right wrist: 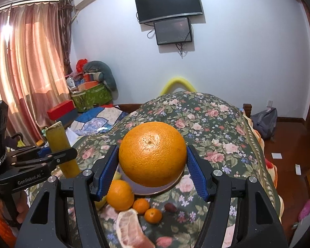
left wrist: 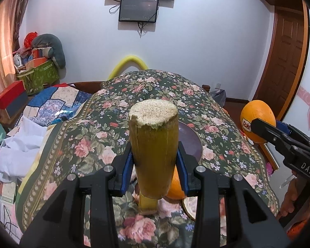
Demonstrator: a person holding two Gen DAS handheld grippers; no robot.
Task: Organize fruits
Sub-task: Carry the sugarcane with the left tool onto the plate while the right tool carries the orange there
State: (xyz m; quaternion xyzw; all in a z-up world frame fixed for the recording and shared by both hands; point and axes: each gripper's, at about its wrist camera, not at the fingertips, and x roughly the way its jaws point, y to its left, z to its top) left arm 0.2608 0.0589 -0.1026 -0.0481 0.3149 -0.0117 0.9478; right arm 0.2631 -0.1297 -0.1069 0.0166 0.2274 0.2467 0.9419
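My left gripper (left wrist: 155, 163) is shut on a yellow-green sugarcane piece (left wrist: 154, 144), held upright above the floral cloth; it also shows in the right wrist view (right wrist: 61, 144). My right gripper (right wrist: 152, 163) is shut on a large orange grapefruit (right wrist: 153, 155) with a Dole sticker (left wrist: 257, 121), held above a purple plate (right wrist: 155, 190). On the cloth below lie an orange (right wrist: 119, 195), two small tangerines (right wrist: 141, 205) (right wrist: 153, 216), a peeled pomelo segment (right wrist: 130, 229) and a dark date (right wrist: 170, 206).
The floral cloth (left wrist: 105, 124) covers a bed. Clutter, boxes and a green bag (right wrist: 91, 97) stand at the left by the curtain. Screens hang on the far wall. A backpack (right wrist: 264, 122) sits on the wooden floor at the right.
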